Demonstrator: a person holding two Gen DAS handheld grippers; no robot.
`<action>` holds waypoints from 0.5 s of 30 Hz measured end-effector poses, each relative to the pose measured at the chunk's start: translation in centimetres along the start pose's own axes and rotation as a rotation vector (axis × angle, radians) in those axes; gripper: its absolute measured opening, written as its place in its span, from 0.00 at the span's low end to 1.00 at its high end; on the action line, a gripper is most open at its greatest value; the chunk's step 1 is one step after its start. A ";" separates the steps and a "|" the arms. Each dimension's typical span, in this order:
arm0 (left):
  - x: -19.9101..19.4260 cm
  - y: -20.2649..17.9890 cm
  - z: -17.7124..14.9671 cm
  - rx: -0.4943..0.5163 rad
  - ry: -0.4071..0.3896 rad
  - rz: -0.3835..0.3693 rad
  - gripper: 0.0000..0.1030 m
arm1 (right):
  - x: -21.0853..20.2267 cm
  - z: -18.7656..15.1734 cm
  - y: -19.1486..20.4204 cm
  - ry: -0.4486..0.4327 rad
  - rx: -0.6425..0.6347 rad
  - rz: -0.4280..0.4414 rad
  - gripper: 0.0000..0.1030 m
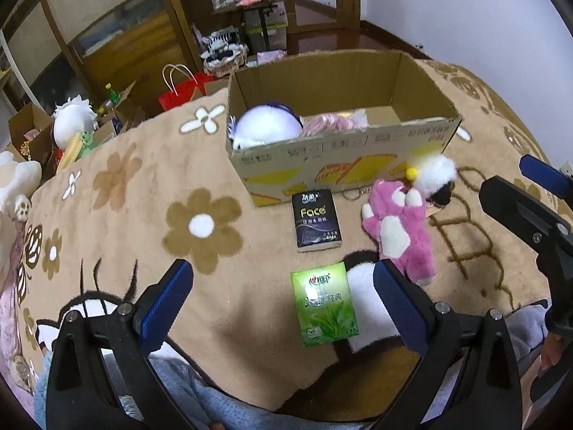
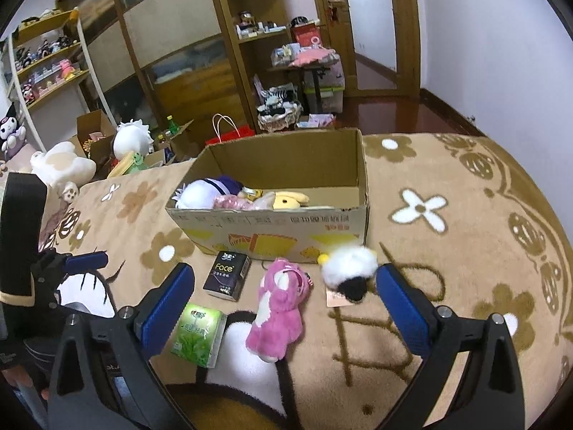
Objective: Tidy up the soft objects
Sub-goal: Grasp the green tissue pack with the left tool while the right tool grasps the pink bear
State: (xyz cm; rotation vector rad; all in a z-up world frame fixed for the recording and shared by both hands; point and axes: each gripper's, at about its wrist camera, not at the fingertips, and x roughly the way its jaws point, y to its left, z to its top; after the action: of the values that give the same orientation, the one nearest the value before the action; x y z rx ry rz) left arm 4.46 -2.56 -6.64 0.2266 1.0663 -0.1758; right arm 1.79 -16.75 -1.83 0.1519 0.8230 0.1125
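Note:
A cardboard box point(image 1: 343, 157) point(image 2: 272, 231) stands on a beige flowered blanket and holds a white-purple plush point(image 1: 266, 125) point(image 2: 200, 191), a pink one and a yellow one point(image 2: 288, 200). In front lie a pink plush bear point(image 1: 401, 229) point(image 2: 281, 304), a white-and-black plush point(image 1: 435, 175) point(image 2: 349, 268), a black "Face" tissue pack point(image 1: 316, 220) point(image 2: 227, 276) and a green tissue pack point(image 1: 324, 308) point(image 2: 198, 333). My left gripper point(image 1: 283, 297) is open and empty above the green pack. My right gripper point(image 2: 284, 301) is open and empty over the pink bear; it also shows in the left wrist view point(image 1: 537, 208).
The blanket point(image 1: 143, 197) point(image 2: 447, 215) covers the bed. Beyond its far edge are a red paper bag point(image 1: 179, 95) point(image 2: 229, 134), open cartons, more plush toys point(image 2: 61, 165), wooden shelves and a basket point(image 2: 279, 114) on the floor.

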 end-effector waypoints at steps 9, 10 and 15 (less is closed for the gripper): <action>2.4 -0.6 -0.2 0.002 0.075 -0.022 0.97 | 2.9 -0.8 -0.6 0.076 0.021 -0.018 1.00; 2.5 -0.6 -0.2 0.006 0.077 -0.021 0.97 | 3.2 -0.9 -0.6 0.086 0.023 -0.018 1.00; 3.5 -0.6 -0.2 -0.007 0.108 -0.040 0.97 | 4.8 -1.4 -0.7 0.128 0.025 -0.029 1.00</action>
State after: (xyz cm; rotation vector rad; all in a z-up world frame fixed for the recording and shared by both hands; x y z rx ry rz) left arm 5.81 -3.25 -9.87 0.2108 1.1795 -0.1972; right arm 4.02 -16.60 -6.32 0.1579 0.9545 0.0852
